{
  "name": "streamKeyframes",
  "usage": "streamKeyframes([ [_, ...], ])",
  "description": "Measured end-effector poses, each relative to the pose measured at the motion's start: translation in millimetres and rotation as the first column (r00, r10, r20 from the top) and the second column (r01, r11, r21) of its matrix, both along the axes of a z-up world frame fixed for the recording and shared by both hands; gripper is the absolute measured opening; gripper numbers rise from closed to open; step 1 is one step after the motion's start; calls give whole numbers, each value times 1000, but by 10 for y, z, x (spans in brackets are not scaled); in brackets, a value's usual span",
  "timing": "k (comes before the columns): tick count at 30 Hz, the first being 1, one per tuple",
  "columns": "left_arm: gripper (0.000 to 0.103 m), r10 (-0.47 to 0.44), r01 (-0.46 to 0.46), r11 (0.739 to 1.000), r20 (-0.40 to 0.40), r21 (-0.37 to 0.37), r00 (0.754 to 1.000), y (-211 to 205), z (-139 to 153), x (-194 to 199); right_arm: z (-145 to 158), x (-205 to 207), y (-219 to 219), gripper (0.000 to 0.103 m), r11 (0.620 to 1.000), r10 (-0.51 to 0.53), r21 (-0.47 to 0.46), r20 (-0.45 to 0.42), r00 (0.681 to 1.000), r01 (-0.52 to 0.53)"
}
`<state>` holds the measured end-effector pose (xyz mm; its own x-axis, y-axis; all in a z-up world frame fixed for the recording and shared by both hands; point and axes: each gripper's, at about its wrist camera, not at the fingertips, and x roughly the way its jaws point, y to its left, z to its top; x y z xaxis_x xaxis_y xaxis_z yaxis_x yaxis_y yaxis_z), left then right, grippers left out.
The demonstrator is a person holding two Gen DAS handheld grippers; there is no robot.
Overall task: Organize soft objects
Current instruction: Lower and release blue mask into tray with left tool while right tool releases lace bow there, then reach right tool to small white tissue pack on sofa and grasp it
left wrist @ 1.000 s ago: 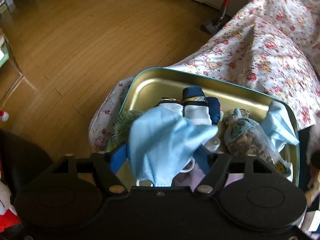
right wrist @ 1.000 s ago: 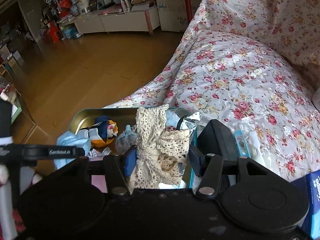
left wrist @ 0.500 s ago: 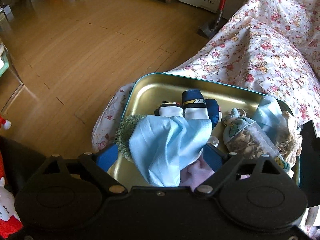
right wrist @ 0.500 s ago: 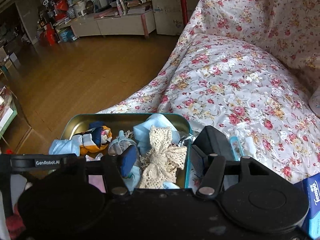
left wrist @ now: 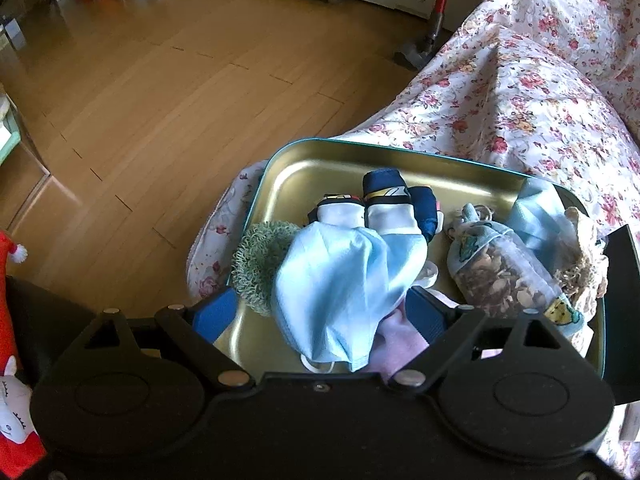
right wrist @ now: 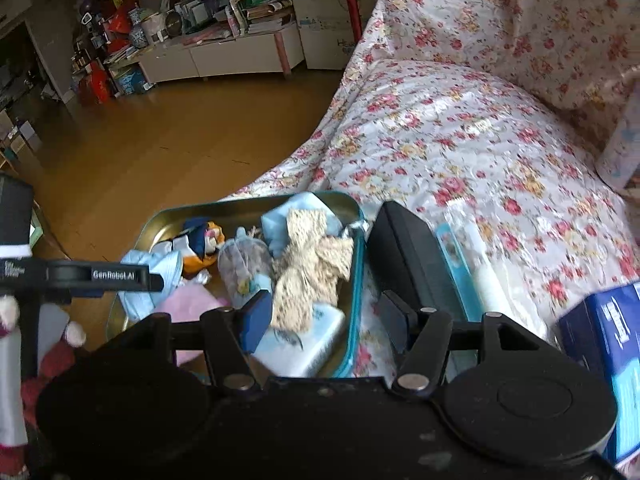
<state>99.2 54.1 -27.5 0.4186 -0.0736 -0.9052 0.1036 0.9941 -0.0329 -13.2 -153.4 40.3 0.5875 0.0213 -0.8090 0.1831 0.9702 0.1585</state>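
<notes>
Two grippers: both work over one gold metal tray with a teal rim (left wrist: 280, 160), which sits on the flowered bedspread (left wrist: 520, 92).
Far left of tray: a green looped-yarn scrubby pad (left wrist: 256, 264) lies against the rim.
Left gripper (left wrist: 320, 312): jaws spread wide; the pale blue cloth face mask (left wrist: 344, 280) lies slack between them, neither pad pressing it, draped over a pink cloth (left wrist: 396, 344).
Centre: a navy, white and orange folded fabric item (left wrist: 384, 208) lies behind the mask.
Centre right: a clear mesh pouch of dried bits (left wrist: 500, 276) lies on its side.
Right end of tray: a cream crocheted lace piece (right wrist: 312, 264) rests on a second blue mask (right wrist: 296, 212).
Right gripper (right wrist: 320, 316): jaws apart and empty, straddling the tray's right rim.
Step in hand: release looks finished; both items are in the tray.
Next move: likely lifting clear, then reaching for something still on the bedspread, such as the clear plastic packet (right wrist: 480, 256).
</notes>
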Motion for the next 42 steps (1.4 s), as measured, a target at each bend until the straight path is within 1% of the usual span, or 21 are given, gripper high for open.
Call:
streamKeyframes([
  [6, 88, -3, 2, 1000, 30, 18, 1000, -5, 26, -66, -10, -316, -74, 61, 999, -26, 20, 2, 1000, 26],
  [13, 90, -12, 11, 1000, 78, 12, 997, -10, 147, -188, -143, -729, -262, 61, 995, -87, 45, -34, 996, 89],
  [16, 90, -23, 20, 999, 95, 35, 995, -75, 188, -254, -229, -885, -374, 61, 991, -122, 51, -59, 991, 125],
  [20, 90, -48, 45, 998, 93, 33, 994, -175, 217, -377, -333, -1068, -520, 62, 984, -161, 67, -84, 983, 166],
  [23, 90, -71, 66, 996, 96, 53, 993, -294, 232, -485, -398, -1173, -609, 62, 978, -186, 73, -100, 977, 194],
  [26, 90, -97, 92, 994, 88, 59, 991, -416, 261, -596, -463, -1243, -669, 62, 975, -204, 66, -116, 972, 212],
  [28, 90, -114, 110, 992, 84, 58, 990, -502, 286, -656, -491, -1271, -702, 63, 973, -208, 78, -120, 971, 218],
  [30, 90, -130, 126, 991, 81, 54, 988, -589, 316, -704, -509, -1297, -717, 63, 972, -204, 94, -121, 972, 215],
  [34, 90, -155, 152, 987, 78, 54, 985, -743, 354, -764, -533, -1338, -743, 63, 970, -213, 94, -114, 970, 224],
  [39, 90, -183, 179, 982, 72, 59, 981, -916, 376, -830, -515, -1387, -790, 64, 964, -231, 109, -107, 967, 243],
  [42, 90, -201, 196, 978, 71, 63, 977, -1018, 381, -870, -497, -1411, -811, 64, 962, -247, 94, -106, 963, 257],
])
